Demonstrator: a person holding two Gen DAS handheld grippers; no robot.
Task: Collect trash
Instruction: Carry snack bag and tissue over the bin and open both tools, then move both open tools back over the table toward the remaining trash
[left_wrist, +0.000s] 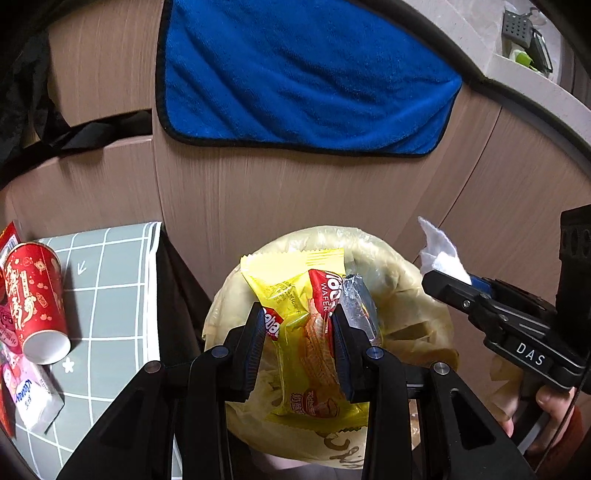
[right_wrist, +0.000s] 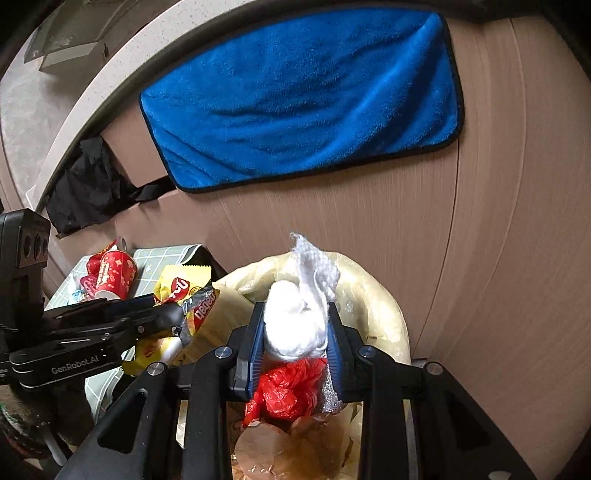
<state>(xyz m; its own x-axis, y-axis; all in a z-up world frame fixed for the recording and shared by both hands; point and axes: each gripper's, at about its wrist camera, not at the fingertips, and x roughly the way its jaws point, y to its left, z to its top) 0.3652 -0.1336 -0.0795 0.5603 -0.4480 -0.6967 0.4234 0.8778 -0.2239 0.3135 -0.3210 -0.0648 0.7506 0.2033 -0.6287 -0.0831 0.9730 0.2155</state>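
My left gripper (left_wrist: 299, 325) is shut on a yellow wafer wrapper (left_wrist: 303, 332) and holds it over the trash bin (left_wrist: 417, 295), which is lined with a pale plastic bag. My right gripper (right_wrist: 295, 332) is shut on a crumpled white tissue (right_wrist: 299, 321) above the same bin (right_wrist: 384, 306). A red plastic scrap (right_wrist: 284, 387) and brown paper lie inside the bin. The left gripper with the wrapper (right_wrist: 184, 295) shows at the left in the right wrist view. The right gripper with the tissue (left_wrist: 439, 254) shows at the right in the left wrist view.
A low table with a grey grid mat (left_wrist: 110, 280) stands left of the bin. On it lie a red paper cup (left_wrist: 37, 299) on its side and a tissue pack (left_wrist: 33, 398). A blue towel (left_wrist: 303, 74) hangs on the wooden cabinet behind the bin.
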